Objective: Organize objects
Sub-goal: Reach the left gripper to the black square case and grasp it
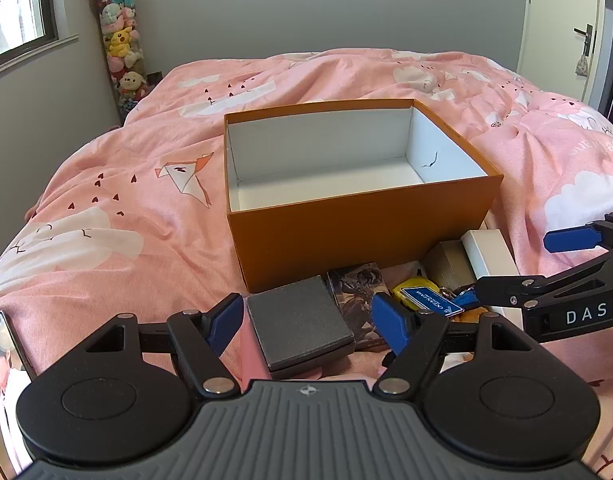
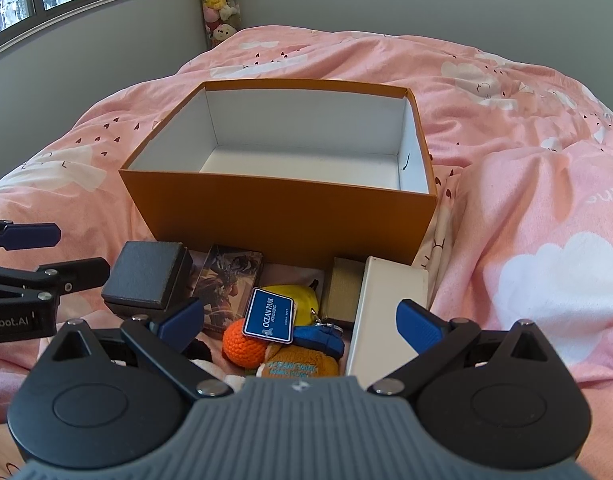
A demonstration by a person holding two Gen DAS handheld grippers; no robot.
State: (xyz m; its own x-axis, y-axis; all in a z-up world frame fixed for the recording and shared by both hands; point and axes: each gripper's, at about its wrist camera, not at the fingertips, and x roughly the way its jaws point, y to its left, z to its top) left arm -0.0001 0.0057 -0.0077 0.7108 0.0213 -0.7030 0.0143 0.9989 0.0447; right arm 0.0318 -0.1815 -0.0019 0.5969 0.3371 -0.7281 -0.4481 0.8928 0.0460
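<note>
Both grippers tilted down over a pink bedspread (image 1: 106, 184), both with jaws spread wide, nothing between the pads.

Left gripper (image 1: 308, 320): blue fingertips (image 1: 226, 322) straddle a dark grey box (image 1: 300, 318) lying flat on the bed, pads clear of its sides, no contact visible. Just past its right fingertip lies a picture card pack (image 1: 356, 282), then a yellow item (image 1: 406, 285) and a blue tag (image 1: 432, 300). A phone (image 1: 4, 360) lies at the far left of this gripper, screen up.

Right gripper (image 2: 300, 324): jaws at their widest, hovering over the small clutter. Between its fingertips lie the blue tag (image 2: 269, 316) reading OCEAN PARK, an orange knitted ball (image 2: 244, 346), a blue strap (image 2: 320, 338) and a brown plush piece (image 2: 302, 366). A white flat box (image 2: 380, 312) lies just inside its right fingertip, a tan box (image 2: 342, 292) beside that. The dark grey box (image 2: 146, 276) sits ahead-left of this gripper, with the left gripper's arm coming in beyond it.

Orange box (image 1: 362, 236), open top, white inside, empty, stands straight ahead of both grippers, just behind the row of small items. All items are outside it.
</note>
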